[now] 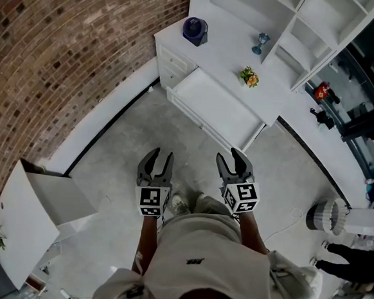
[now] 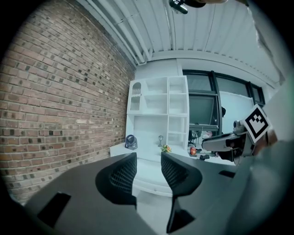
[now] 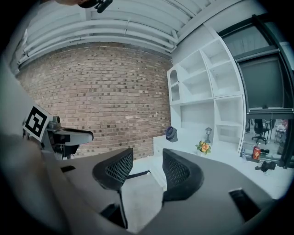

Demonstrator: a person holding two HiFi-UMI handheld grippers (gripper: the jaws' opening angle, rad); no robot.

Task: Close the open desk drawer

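Note:
A white desk (image 1: pixel 230 49) stands against the far wall, and its wide, shallow drawer (image 1: pixel 213 109) is pulled out toward me. My left gripper (image 1: pixel 158 157) and right gripper (image 1: pixel 231 158) hover side by side over the floor, a short way short of the drawer's front edge. Both are open with nothing between the fingers. In the left gripper view the drawer (image 2: pixel 149 176) shows between and beyond the black jaws of the left gripper (image 2: pixel 148 170). The right gripper (image 3: pixel 147 170) looks at the drawer's left end (image 3: pixel 158 173) and the floor.
On the desk sit a dark blue fan (image 1: pixel 194 31), a small goblet (image 1: pixel 260 42) and a flower ornament (image 1: pixel 249 76). White shelving (image 1: pixel 312 30) rises behind. A brick wall (image 1: pixel 59 52) runs on the left; an open white cabinet (image 1: pixel 30 220) stands near left; a white fan (image 1: pixel 323 216) at right.

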